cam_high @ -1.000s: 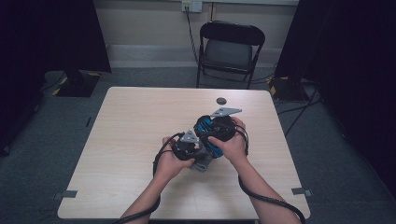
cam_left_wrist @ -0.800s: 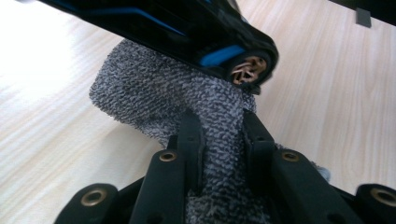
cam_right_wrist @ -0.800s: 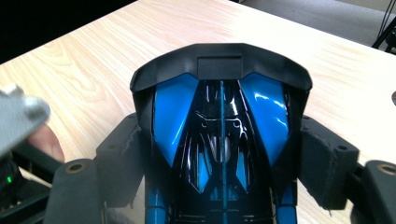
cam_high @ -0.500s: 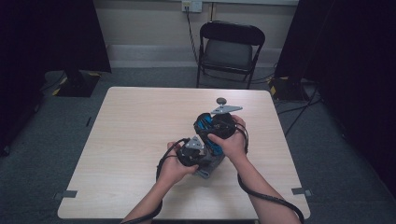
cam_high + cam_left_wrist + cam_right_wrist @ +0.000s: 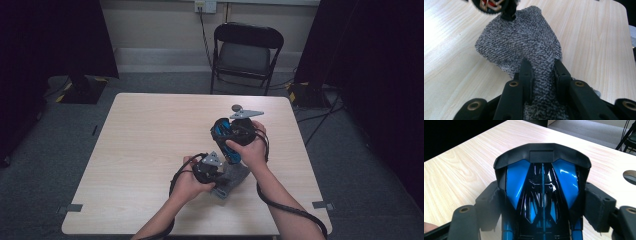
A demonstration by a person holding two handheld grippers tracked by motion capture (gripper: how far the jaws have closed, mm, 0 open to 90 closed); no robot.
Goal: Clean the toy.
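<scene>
In the high view, the grey cloth lies at the tabletop's 5 o'clock, the blue toy car held above it. In the left gripper view, the left gripper pinches the cloth. In the right gripper view, the right gripper clamps the car's sides.

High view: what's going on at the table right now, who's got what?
A person works at the table with a gripper in each hand. The right gripper is clamped on the sides of a blue and black toy car, held up above the tabletop. The left gripper is shut on a grey knitted cloth, whose far end lies on the table just below the car. A small dark round object sits on the table beyond the hands. It looks like wiping the car, though cloth and car may not touch yet.
</scene>
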